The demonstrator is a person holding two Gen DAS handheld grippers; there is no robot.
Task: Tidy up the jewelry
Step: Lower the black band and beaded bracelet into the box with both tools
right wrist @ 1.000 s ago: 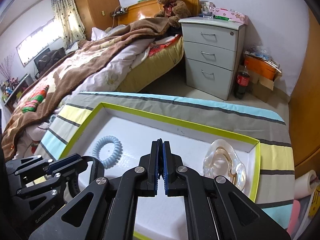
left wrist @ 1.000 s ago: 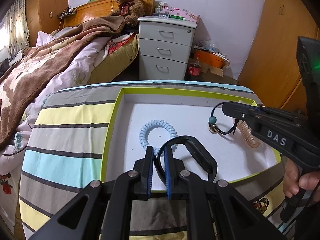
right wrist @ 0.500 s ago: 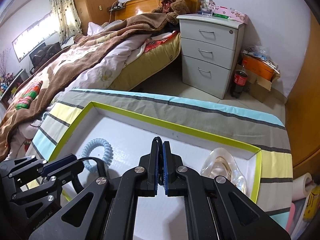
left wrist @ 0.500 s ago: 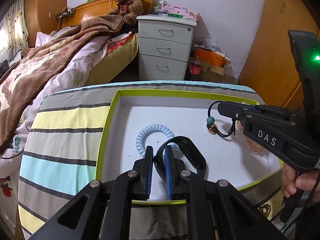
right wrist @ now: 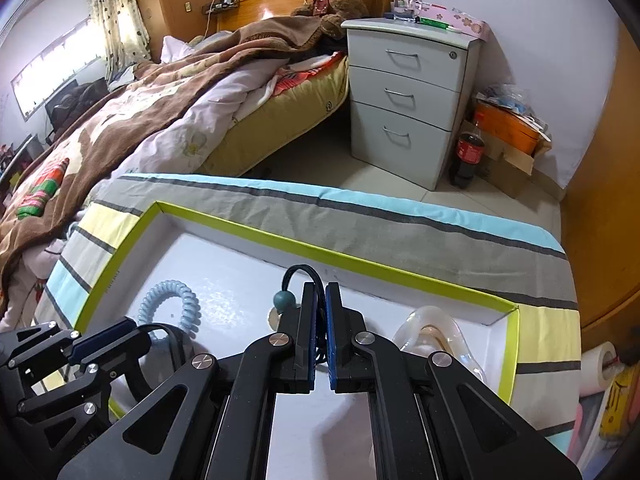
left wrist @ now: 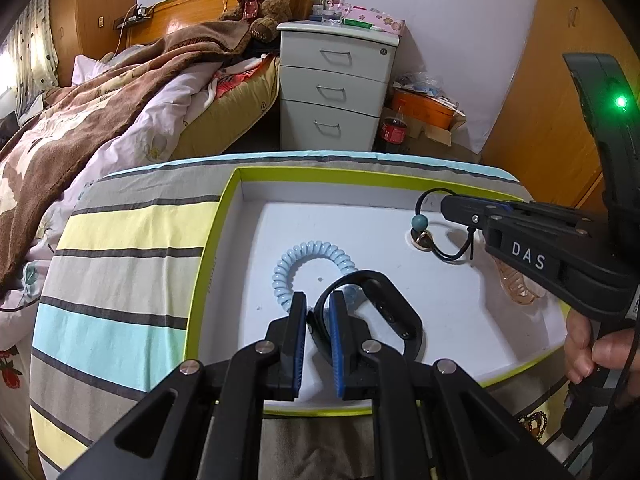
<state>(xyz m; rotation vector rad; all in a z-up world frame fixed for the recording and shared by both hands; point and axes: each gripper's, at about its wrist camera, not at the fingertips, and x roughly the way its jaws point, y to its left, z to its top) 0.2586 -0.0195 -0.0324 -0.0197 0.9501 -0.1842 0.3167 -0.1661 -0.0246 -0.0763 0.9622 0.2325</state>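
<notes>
Left gripper: black wristband being pinched between blue pads, loop trailing right over tray floor. Right gripper: jaws being clamped on black bead cord, bead hanging left of pads. Both items being held inside green-rimmed tray, presumably for sorting. Blue spiral hair tie lying just ahead of left jaws.
</notes>
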